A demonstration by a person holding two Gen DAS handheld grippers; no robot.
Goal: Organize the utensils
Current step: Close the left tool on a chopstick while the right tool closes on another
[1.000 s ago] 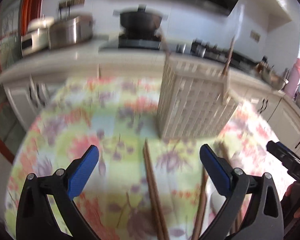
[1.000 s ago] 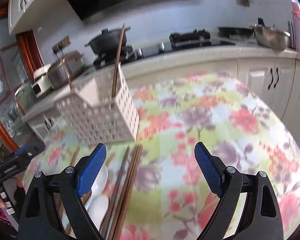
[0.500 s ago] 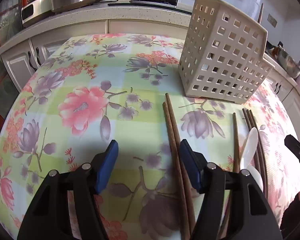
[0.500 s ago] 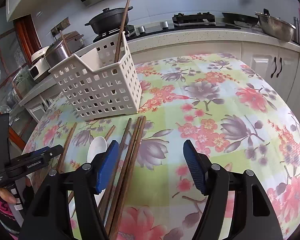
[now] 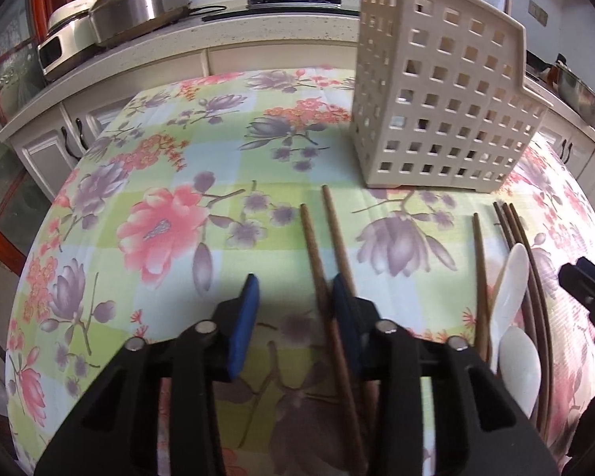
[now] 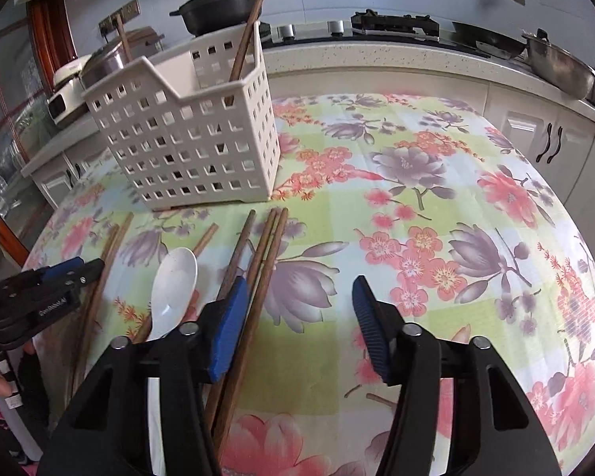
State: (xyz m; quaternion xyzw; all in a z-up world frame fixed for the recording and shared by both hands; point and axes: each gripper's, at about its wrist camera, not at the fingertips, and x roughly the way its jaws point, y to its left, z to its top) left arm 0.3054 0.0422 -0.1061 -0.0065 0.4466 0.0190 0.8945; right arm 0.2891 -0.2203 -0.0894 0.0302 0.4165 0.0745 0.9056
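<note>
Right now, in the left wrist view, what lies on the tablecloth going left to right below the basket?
Pair of chopsticks at the left gripper, whose jaws are closing → single chopstick → white spoon → bundle of three chopsticks → right gripper at the edge.

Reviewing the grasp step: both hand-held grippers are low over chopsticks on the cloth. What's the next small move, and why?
Probably let the left hand-held gripper finish closing. Its jaws are closing, with one chopstick of the left pair between them, near the right pad, not yet pinched. The right hand-held gripper is also closing, chopsticks by its left pad. Then lift toward the basket.
</note>
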